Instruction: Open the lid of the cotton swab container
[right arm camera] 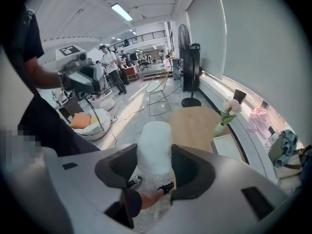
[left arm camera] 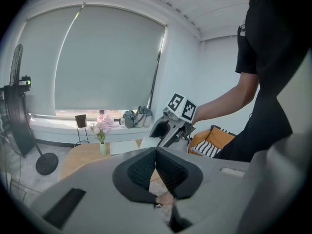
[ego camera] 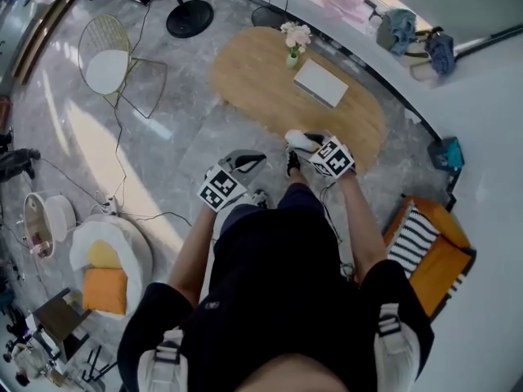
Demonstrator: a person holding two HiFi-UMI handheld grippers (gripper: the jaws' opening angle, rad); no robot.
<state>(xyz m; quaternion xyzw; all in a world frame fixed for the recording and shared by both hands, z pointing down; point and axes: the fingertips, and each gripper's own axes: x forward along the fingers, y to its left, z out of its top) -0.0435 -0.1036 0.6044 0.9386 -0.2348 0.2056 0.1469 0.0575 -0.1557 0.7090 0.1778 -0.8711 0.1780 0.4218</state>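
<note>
Gleaming grey floor (ego camera: 184,125), oval wooden table (ego camera: 253,76)

No words, brands or numbers can be read anywhere. The left gripper (ego camera: 252,160) and the right gripper (ego camera: 297,144) bear only black-and-white square patterns, no lettering.

Cotton swab container (right arm camera: 154,150) base (lower end) hidden
</note>
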